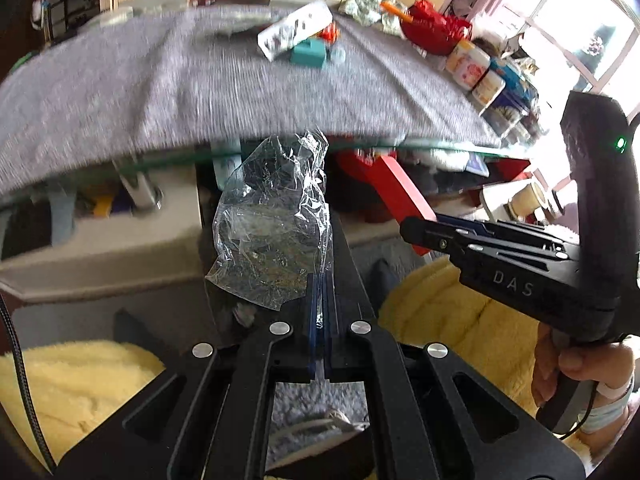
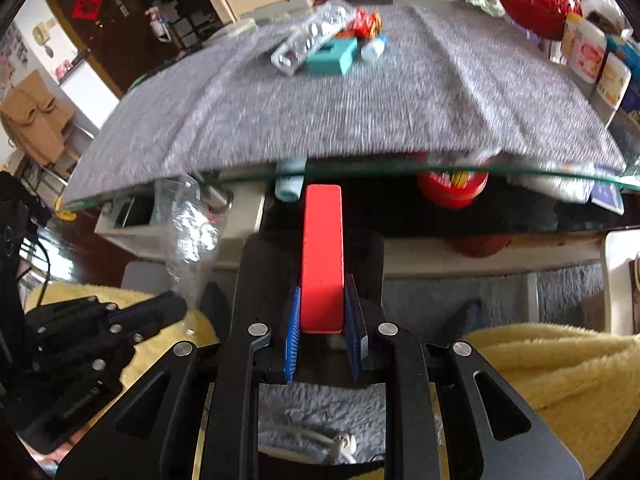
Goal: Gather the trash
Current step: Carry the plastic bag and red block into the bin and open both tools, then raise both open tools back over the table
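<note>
My left gripper [image 1: 320,280] is shut on a crumpled clear plastic wrapper [image 1: 272,220], held in front of the table's near edge. My right gripper [image 2: 323,280] is shut on a flat red box [image 2: 322,256], also below the table edge. In the left wrist view the right gripper [image 1: 416,228] and the red box [image 1: 404,192] show at the right. In the right wrist view the left gripper [image 2: 160,308] and the wrapper [image 2: 188,224] show at the left. More trash lies far on the grey cloth: a clear blister tray [image 2: 308,40], a teal box [image 2: 332,56], an orange wrapper [image 2: 362,24], a small bottle [image 2: 374,49].
The glass table [image 2: 360,174] carries the grey cloth [image 2: 320,116]. Jars [image 2: 588,56] and a red bag [image 2: 540,0] line its right side. A shelf with items lies under the glass. Yellow fleece [image 2: 540,380] and grey carpet [image 2: 320,404] are below me.
</note>
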The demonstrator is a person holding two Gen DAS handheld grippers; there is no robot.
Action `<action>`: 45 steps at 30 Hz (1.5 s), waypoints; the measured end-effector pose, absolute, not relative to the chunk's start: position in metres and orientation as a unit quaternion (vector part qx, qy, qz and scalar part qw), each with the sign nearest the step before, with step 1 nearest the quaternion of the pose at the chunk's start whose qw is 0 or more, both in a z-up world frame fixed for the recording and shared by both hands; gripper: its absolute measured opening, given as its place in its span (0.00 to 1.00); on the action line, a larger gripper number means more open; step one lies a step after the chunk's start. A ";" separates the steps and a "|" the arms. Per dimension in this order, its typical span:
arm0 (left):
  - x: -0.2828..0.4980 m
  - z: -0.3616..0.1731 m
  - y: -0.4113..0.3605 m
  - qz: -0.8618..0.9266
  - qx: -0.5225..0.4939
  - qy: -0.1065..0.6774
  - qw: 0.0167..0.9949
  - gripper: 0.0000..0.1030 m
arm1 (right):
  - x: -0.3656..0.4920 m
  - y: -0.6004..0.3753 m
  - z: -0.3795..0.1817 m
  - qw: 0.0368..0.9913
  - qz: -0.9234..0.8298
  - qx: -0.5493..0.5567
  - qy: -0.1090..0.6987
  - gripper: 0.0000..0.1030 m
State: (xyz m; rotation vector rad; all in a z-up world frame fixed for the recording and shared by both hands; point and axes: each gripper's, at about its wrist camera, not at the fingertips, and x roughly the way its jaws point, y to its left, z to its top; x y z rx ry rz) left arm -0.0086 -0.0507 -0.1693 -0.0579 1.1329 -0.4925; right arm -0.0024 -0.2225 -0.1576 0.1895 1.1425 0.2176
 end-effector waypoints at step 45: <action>0.024 -0.198 -0.030 -0.176 -0.020 0.564 0.807 0.88 | 0.038 -0.240 -0.176 0.833 0.049 0.095 0.543 0.89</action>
